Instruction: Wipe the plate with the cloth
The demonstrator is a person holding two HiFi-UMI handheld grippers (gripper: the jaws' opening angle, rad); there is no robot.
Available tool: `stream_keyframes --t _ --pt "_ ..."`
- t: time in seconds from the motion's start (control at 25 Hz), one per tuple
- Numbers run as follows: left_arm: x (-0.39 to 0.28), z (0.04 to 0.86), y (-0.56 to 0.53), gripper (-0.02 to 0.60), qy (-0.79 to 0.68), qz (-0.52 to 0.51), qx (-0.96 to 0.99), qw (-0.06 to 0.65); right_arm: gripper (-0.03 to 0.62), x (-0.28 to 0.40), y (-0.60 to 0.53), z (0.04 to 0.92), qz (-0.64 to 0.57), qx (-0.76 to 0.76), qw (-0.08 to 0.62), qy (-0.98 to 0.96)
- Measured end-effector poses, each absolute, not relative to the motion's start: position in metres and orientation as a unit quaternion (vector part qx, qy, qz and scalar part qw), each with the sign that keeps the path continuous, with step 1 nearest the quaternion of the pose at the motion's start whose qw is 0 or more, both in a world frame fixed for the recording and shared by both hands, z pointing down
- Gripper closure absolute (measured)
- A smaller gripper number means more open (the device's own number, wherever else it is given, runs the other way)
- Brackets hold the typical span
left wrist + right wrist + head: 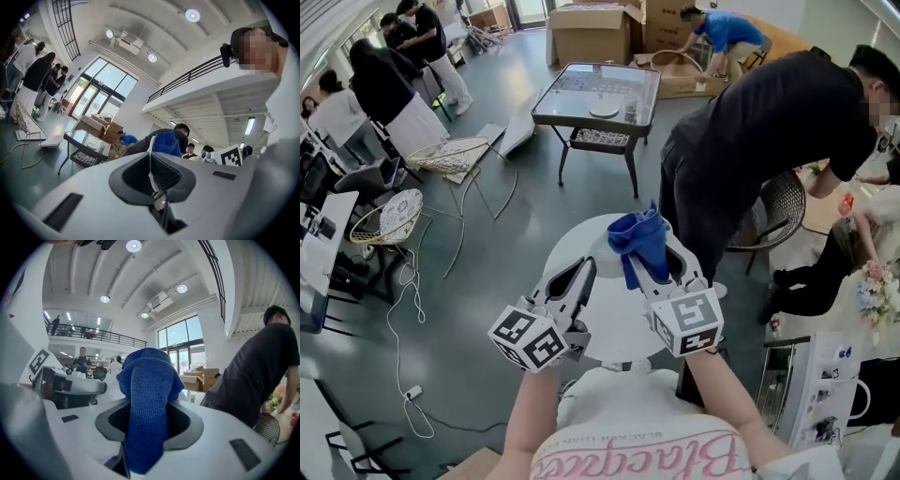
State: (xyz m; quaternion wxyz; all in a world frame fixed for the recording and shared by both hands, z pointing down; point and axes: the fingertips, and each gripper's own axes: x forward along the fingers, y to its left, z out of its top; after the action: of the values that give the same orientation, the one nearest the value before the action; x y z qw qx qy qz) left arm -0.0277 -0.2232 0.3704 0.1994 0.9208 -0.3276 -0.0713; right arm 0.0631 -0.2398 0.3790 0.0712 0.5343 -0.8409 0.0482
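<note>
The left gripper has its jaws pressed together on the thin rim of the white plate — it grips the plate's left edge. The right gripper pinches a bunched blue cloth at the plate's far right side. A black glass table stands well beyond the plate — with people near it.

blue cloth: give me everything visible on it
The blue cloth looks like a knitted rag, bunched into a thick fold. The right gripper clamps it between its jaws. A rounded wad sticks out past the tips and a tail hangs below. It is airborne by the plate; contact cannot be told.
</note>
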Motion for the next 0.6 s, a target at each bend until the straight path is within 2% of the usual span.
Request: stream_keyframes --t 0.2,0.36,0.48,0.6 --pt "-0.033 0.372 -0.225 0.567 -0.330 -0.080 0.918 0.203 0.425 0.114 -0.244 0.398 0.074 0.587 0.089 -0.802" --pt "-0.037 0.371 -0.225 0.566 -0.333 -0.059 0.926 0.169 0.425 0.132 -0.243 0.406 0.087 0.610 0.096 -0.782" --pt "-0.034 0.369 -0.225 0.568 -0.339 -0.023 0.935 0.107 0.425 0.142 -0.241 0.400 0.087 0.618 0.089 -0.776" --pt "-0.031 0.363 -0.225 0.567 -0.338 0.016 0.941 -0.003 0.425 0.141 -0.235 0.379 0.076 0.599 0.075 -0.793"
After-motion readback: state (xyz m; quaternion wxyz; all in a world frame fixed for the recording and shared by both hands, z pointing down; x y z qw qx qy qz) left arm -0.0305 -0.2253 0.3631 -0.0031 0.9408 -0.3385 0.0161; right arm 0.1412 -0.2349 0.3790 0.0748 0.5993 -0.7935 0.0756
